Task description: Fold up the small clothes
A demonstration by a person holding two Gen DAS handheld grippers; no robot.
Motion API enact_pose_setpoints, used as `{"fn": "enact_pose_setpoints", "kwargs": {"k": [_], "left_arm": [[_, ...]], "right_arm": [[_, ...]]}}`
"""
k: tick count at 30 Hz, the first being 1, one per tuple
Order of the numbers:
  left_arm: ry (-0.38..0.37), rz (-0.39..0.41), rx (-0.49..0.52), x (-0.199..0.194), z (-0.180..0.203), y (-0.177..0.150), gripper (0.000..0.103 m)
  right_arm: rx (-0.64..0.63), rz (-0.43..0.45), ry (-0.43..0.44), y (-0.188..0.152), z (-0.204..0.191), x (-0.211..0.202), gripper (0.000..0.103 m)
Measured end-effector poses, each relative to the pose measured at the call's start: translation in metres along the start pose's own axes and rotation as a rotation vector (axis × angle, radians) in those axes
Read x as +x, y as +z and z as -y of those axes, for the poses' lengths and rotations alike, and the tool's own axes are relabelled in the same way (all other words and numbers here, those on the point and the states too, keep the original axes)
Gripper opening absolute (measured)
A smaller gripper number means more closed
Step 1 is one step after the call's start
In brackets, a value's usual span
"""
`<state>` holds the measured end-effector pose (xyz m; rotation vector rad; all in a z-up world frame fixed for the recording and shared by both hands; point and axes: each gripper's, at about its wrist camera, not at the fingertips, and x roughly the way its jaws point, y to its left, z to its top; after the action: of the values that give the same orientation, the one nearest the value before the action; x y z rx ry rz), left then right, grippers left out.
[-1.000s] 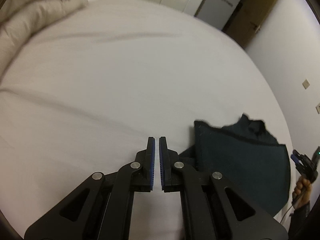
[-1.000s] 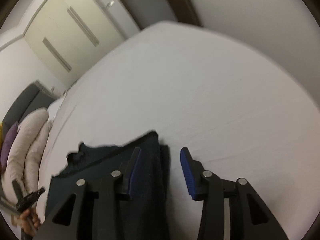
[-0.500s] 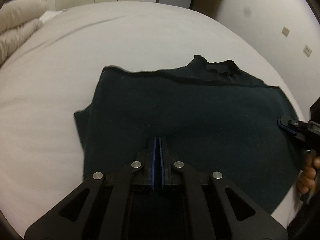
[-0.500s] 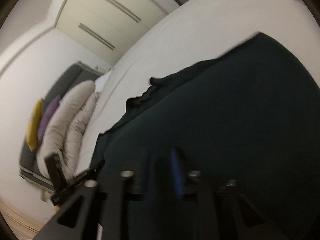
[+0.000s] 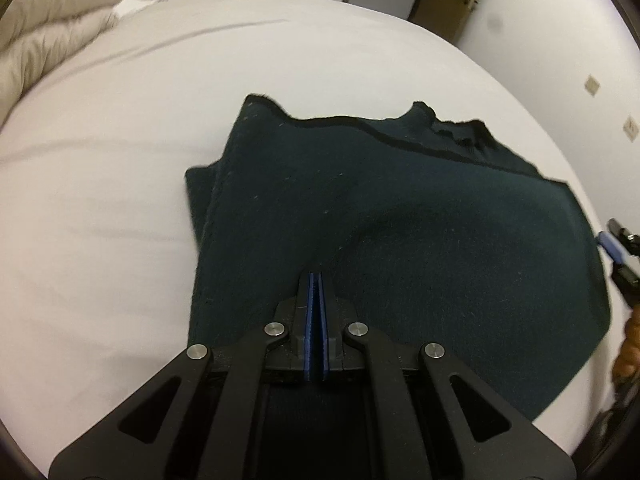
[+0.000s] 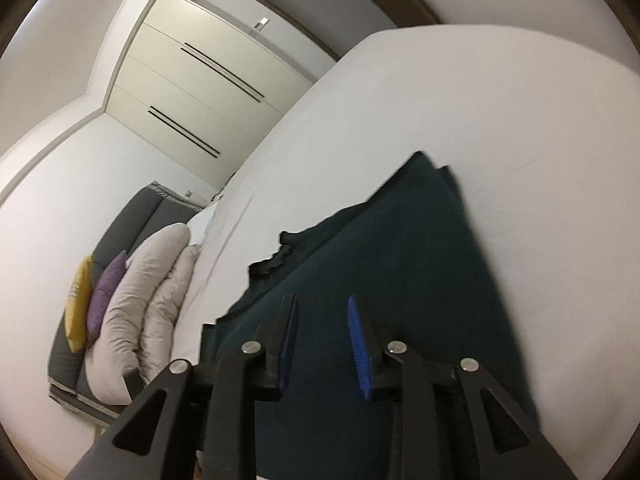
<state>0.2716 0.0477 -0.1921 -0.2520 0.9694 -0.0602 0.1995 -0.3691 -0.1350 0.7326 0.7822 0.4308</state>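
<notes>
A dark teal knitted garment (image 5: 420,220) lies partly folded on the white bed (image 5: 120,200), its neck opening at the far right edge. My left gripper (image 5: 317,280) is shut with nothing between its pads, just above the garment's near part. The right gripper's blue-padded finger (image 5: 612,246) shows at the garment's right edge. In the right wrist view the garment (image 6: 400,260) fills the middle and my right gripper (image 6: 322,312) is open above it, empty.
A rolled beige duvet (image 5: 48,32) lies at the bed's far left; it also shows in the right wrist view (image 6: 148,300) beside purple and yellow cushions (image 6: 104,292) on a grey headboard. Cream wardrobes (image 6: 192,92) and a wall stand beyond the bed.
Both grippers have swung from beside the garment to over it. The left stayed shut. The right narrowed mid-move and is open wider again now.
</notes>
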Motion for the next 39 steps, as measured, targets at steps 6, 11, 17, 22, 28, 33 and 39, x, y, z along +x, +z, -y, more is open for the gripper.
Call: {"fn": "enact_pose_setpoints", "kwargs": {"k": [6,11,17,22,28,33,39], "left_arm": [[-0.011,0.020,-0.010,-0.002,-0.006,-0.003,0.003],[-0.031,0.052,-0.053,-0.025,-0.013,0.005,0.004],[-0.037,0.139,-0.005,-0.060,0.017,0.006,0.004],[0.001,0.014,-0.061,-0.015,-0.005,-0.017,0.004],[0.044,-0.004,-0.028,-0.014,0.001,-0.012,0.004],[0.049,0.014,-0.017,-0.012,0.006,-0.011,0.003],[0.054,0.012,-0.007,-0.010,0.008,-0.011,0.003]], "right_arm": [[0.026,-0.094,-0.027,0.004,0.030,0.034,0.019],[0.195,0.055,-0.115,0.011,0.071,-0.017,0.007],[0.057,-0.050,0.071,-0.040,-0.005,-0.011,0.039],[-0.010,-0.238,0.078,-0.091,-0.025,0.038,0.028],[0.158,-0.073,-0.051,-0.070,0.039,-0.013,0.001],[0.229,0.091,-0.164,-0.054,0.050,-0.077,0.035],[0.045,0.019,-0.039,-0.063,-0.032,-0.040,0.051]]}}
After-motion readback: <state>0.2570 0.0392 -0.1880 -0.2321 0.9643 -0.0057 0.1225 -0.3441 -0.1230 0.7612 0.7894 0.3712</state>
